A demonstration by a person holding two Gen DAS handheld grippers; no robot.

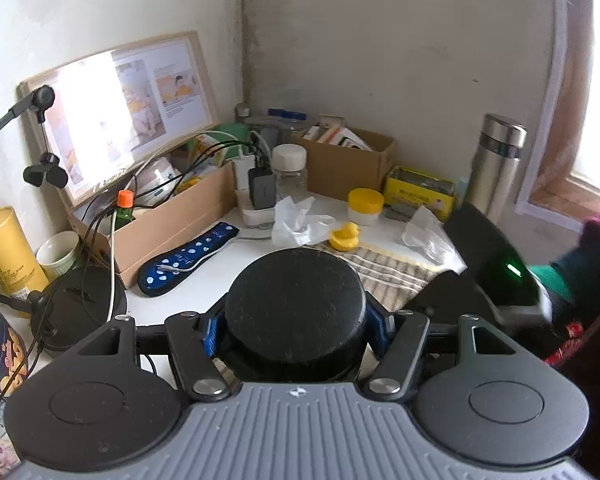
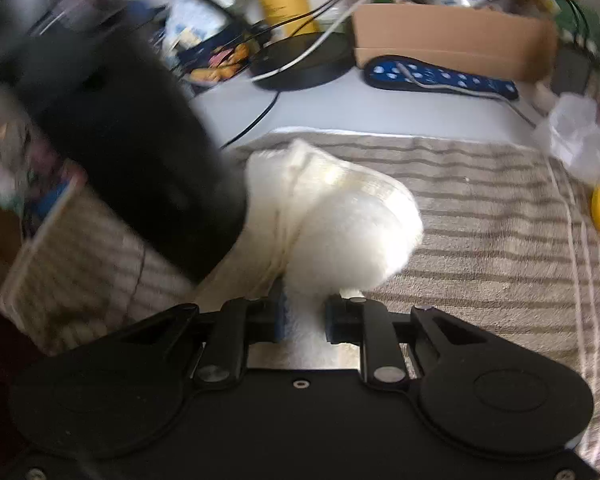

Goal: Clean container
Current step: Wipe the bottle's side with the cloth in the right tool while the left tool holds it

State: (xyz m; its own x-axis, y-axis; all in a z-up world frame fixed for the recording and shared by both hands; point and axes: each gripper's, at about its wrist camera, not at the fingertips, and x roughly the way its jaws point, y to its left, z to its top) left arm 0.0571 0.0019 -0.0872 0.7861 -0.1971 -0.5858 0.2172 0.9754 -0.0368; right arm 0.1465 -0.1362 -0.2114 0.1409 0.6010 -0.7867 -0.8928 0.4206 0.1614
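left gripper (image 1: pixel 296 320): fingers squeeze the round black container (image 1: pixel 296 304), low middle of its view, flat end up | right gripper (image 2: pixel 302 316): fingers pinch a white cloth (image 2: pixel 340 216) | container (image 2: pixel 140 152) sits left of cloth, touching | striped towel (image 2: pixel 480 200) on desk below

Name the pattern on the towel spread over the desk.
Brown and beige stripes on the towel, clearest in the right wrist view.
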